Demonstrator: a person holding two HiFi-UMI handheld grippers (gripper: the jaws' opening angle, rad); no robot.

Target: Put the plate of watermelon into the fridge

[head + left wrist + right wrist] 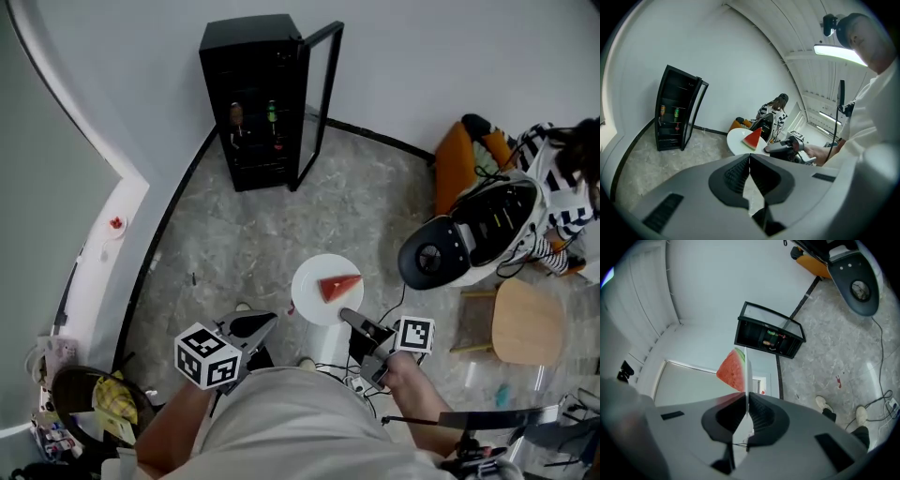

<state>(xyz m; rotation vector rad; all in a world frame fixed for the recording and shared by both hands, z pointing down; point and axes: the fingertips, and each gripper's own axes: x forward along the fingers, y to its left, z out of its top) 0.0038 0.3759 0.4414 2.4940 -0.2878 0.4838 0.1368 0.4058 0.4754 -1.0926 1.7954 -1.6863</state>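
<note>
Right tongs (349,317) pinch thin round white plate (312,292) bearing watermelon wedge (337,286).

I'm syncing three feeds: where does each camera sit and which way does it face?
Head view: on the head, steeply down at plate, watermelon, fridge; left gripper, right gripper, forearms show.
Left gripper view: on that gripper, along shut jaws toward the plate; shirt shows.
Right gripper view: on that gripper, rolled sideways, jaws clamping the plate; shoes show.
Shared: all show fridge and watermelon.

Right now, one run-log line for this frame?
right gripper: shut on plate rim | watermelon: on plate | left gripper: shut, empty | fridge: door open, plate not yet inside
</note>
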